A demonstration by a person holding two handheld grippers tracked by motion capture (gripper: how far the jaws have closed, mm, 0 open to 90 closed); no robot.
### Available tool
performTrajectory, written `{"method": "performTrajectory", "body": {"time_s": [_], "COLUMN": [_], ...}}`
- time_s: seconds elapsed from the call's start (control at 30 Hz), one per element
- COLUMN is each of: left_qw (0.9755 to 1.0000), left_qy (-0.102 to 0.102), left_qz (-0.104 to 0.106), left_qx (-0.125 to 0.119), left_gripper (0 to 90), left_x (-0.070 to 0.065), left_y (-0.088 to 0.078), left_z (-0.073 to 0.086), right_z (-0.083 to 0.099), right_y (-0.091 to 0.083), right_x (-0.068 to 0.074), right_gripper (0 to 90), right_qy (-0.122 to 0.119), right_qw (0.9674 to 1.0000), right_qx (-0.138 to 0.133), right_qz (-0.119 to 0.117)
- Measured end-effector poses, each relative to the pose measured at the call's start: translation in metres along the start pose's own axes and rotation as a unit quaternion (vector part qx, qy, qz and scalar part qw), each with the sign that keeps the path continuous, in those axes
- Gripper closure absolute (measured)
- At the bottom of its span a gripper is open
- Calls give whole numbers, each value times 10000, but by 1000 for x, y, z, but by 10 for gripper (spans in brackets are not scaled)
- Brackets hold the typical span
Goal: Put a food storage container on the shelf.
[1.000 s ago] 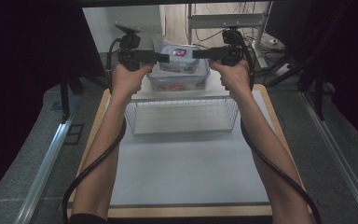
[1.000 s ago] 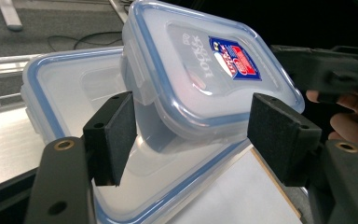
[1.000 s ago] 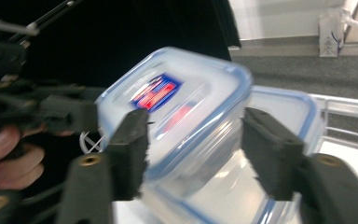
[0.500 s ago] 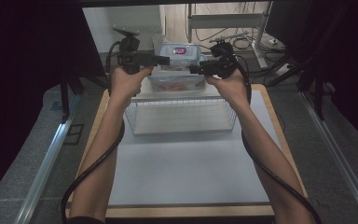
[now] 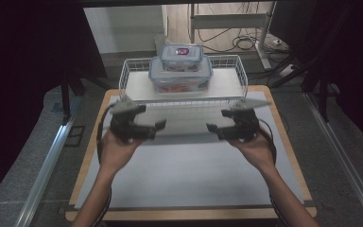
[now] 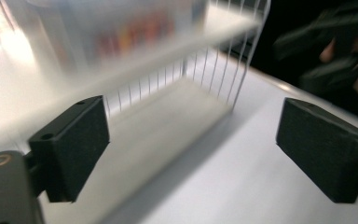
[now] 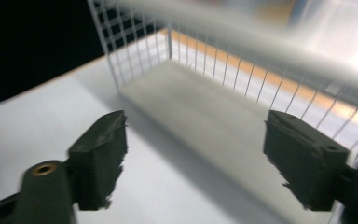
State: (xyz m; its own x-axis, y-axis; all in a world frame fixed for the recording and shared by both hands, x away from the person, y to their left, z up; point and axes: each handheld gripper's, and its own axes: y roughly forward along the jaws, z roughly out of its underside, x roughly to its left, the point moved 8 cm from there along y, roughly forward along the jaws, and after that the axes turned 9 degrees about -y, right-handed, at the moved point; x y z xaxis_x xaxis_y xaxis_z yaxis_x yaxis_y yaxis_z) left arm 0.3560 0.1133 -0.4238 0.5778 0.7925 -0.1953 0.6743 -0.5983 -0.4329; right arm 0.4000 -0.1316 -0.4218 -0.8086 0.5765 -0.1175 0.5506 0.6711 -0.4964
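Note:
A small clear lidded container (image 5: 181,56) is stacked on a larger one (image 5: 180,75), which holds colourful contents. Both stand on a white wire rack (image 5: 137,64) at the back of the table. My left gripper (image 5: 157,129) hovers in front of the rack at the left, open, with nothing between its fingers. My right gripper (image 5: 213,130) faces it at the right, also open and holding nothing. Both sets of jaws have just been opening. The left gripper view shows the open left gripper (image 6: 196,149), the rack (image 6: 223,70) and a blurred container (image 6: 121,32) above. The right gripper (image 7: 200,161) looks under the rack (image 7: 205,56).
A white mat (image 5: 184,175) covers the wooden table (image 5: 90,156) in front of the rack. Black curtains hang at both sides. Cables and a table frame (image 5: 227,19) lie on the floor beyond. The other hand and gripper (image 6: 340,51) appear in the left gripper view.
Both grippers were at the sides of the small container. They have let go of it, dropped down and come back toward the person, with jaws wider. The small container now rests on the larger one.

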Motion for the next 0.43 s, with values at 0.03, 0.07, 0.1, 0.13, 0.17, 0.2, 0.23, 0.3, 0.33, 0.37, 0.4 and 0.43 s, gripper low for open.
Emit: {"method": "performTrajectory", "body": {"time_s": [0.03, 0.07, 0.1, 0.13, 0.17, 0.2, 0.23, 0.3, 0.33, 0.37, 0.4, 0.43], "left_qw": [9999, 9998, 9994, 9991, 9989, 9986, 9983, 9974, 9973, 9968, 9965, 9959], "left_qy": [45, 96, 137, 138, 131, 91, 50, -30, -82, -152, -174, -146], "left_qz": [-93, -173, -250, -338, -366, -396, -412, -472, -491, -494, -493, -532], "left_qx": [0, 70, 170, 230, 271, 342, 416, 545, 547, 613, 660, 714], "left_gripper": [52, 47, 29, 27, 25, 23, 17, 8, 8, 8, 8, 7], "left_x": [1, 1, 3, 5, 7, 9, 10, 13, 14, 15, 15, 16], "left_y": [0, 2, 2, 2, 2, 2, 1, -1, -3, -4, -4, -4], "left_z": [13, 36, 49, 66, 81, 97, 105, 126, 135, 144, 149, 153], "right_z": [15, 25, 43, 53, 65, 76, 89, 106, 111, 117, 126, 130], "right_y": [-2, -3, -5, -6, -8, -9, -11, -16, -17, -18, -19, -19], "right_x": [3, 5, 8, 10, 12, 14, 16, 18, 19, 20, 21, 20], "right_gripper": [141, 119, 89, 75, 73, 60, 45, 38, 33, 31, 31, 30], "right_qy": [44, 67, 52, 55, 34, -20, -107, -169, -153, -71, 6, 21], "right_qw": [10000, 9999, 9998, 9996, 9993, 9990, 9982, 9972, 9974, 9977, 9977, 9976], "right_qx": [56, 105, 192, 255, 311, 393, 533, 602, 583, 576, 573, 594], "right_qz": [14, 27, 68, 108, 184, 194, 235, 402, 386, 351, 348, 352]}}
